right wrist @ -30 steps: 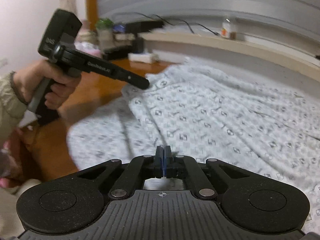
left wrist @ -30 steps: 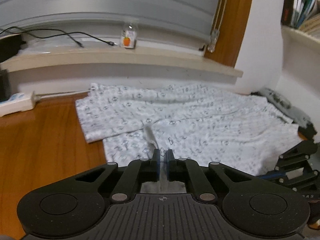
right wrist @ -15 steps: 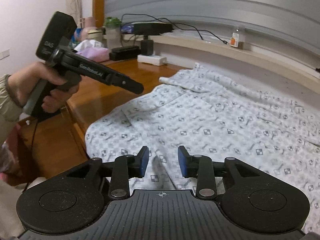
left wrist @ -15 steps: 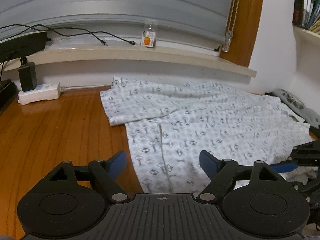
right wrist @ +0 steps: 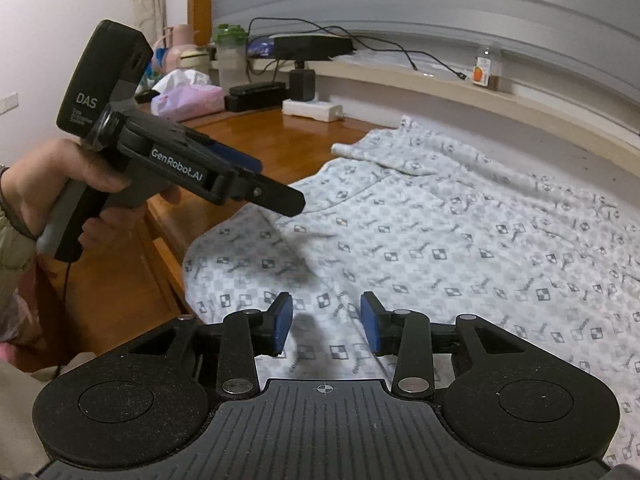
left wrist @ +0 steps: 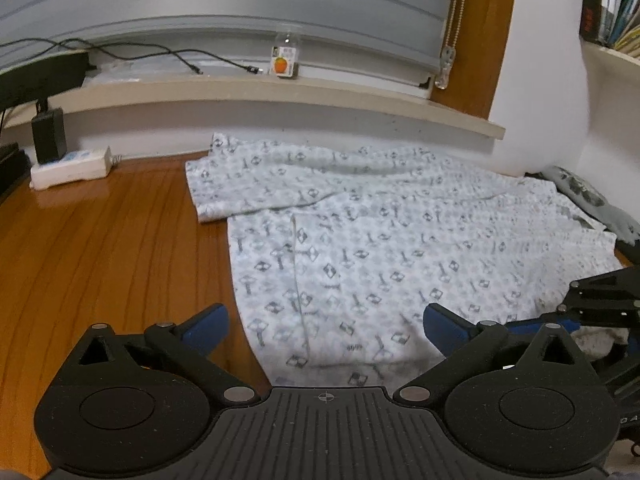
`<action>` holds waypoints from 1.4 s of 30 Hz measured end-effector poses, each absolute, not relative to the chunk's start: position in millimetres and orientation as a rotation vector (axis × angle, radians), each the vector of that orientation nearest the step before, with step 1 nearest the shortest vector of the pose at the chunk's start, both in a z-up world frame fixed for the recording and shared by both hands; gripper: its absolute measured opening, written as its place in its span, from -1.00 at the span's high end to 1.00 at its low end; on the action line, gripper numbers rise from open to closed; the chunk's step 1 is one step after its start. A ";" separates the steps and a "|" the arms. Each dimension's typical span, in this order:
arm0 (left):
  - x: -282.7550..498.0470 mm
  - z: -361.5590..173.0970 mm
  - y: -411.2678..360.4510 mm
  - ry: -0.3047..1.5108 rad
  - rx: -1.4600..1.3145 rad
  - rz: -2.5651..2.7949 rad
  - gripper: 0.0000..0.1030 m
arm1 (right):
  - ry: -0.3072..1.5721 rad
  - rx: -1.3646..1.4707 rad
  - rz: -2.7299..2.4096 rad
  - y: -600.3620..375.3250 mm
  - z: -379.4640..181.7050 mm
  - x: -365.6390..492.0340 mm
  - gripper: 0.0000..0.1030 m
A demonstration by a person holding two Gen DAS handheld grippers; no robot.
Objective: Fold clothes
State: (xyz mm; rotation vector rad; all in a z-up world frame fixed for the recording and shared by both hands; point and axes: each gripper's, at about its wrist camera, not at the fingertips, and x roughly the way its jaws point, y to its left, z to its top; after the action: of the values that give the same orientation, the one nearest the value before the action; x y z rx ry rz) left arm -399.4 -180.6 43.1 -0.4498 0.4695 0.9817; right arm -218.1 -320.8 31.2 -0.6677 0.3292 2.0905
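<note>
So there's one white garment with a grey checker-and-key print [left wrist: 360, 256] spread flat on the brown wooden floor [left wrist: 112, 248], its far edge right up against the wall under the beige ledge [left wrist: 280, 92]. One sleeve sticks out to the left at the far end, and the garment's left edge runs pretty straight toward the near side. Left of that edge is a wide patch of bare floor, so lots of room there. On the right it reaches a dark patterned bundle [left wrist: 588, 196] by the wall.

Two grippers. The left gripper [left wrist: 324, 326] hangs over the near hem with its jaws opening, spread wide, nothing pinched. The right gripper [right wrist: 326, 326] sits over the cloth too, jaws opening and partly apart, pads not pressing anything.

Further out: one white power strip [left wrist: 72, 168] at far left, one small clear bottle with an orange label [left wrist: 285, 58] on the ledge, one black cable [left wrist: 168, 54] beside it.
</note>
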 end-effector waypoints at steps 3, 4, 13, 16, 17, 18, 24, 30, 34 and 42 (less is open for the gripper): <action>-401.8 40.5 -181.4 0.476 -0.456 0.990 -1.00 | 0.333 -0.674 2.090 -319.0 29.2 -222.4 0.24; -402.7 40.0 -181.7 0.477 -0.457 0.992 -1.00 | 0.333 -0.677 2.090 -318.1 28.8 -223.4 0.24; -417.7 34.4 -183.2 0.482 -0.469 1.022 -1.00 | 0.310 -0.700 2.106 -310.0 27.1 -237.5 0.24; -426.2 31.8 -183.3 0.476 -0.480 1.032 -1.00 | 0.284 -0.710 2.111 -305.7 27.4 -243.2 0.24; -429.3 31.4 -183.2 0.473 -0.482 1.037 -1.00 | 0.279 -0.711 2.110 -302.9 27.2 -244.9 0.24; -432.4 31.0 -183.0 0.470 -0.485 1.042 -1.00 | 0.275 -0.712 2.109 -299.4 26.8 -246.5 0.24; -443.0 37.2 -182.8 0.442 -0.493 1.063 -1.00 | 0.246 -0.726 2.101 -281.3 22.8 -254.3 0.24; -437.5 38.5 -183.8 0.432 -0.489 1.049 -1.00 | 0.292 -0.656 2.105 -273.5 26.2 -239.9 0.90; -427.6 38.1 -180.1 0.429 -0.495 1.027 -1.00 | 0.260 -0.544 2.025 -278.8 46.1 -200.9 0.91; -386.0 46.0 -159.8 0.448 -0.438 0.961 -1.00 | 0.160 -0.487 1.576 -308.3 85.9 -30.6 0.91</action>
State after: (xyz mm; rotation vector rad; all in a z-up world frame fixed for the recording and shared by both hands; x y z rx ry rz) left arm -386.0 -159.8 46.0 -0.4384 0.4482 0.9609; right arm -30.6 -308.3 85.9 -0.4866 0.1598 1.5765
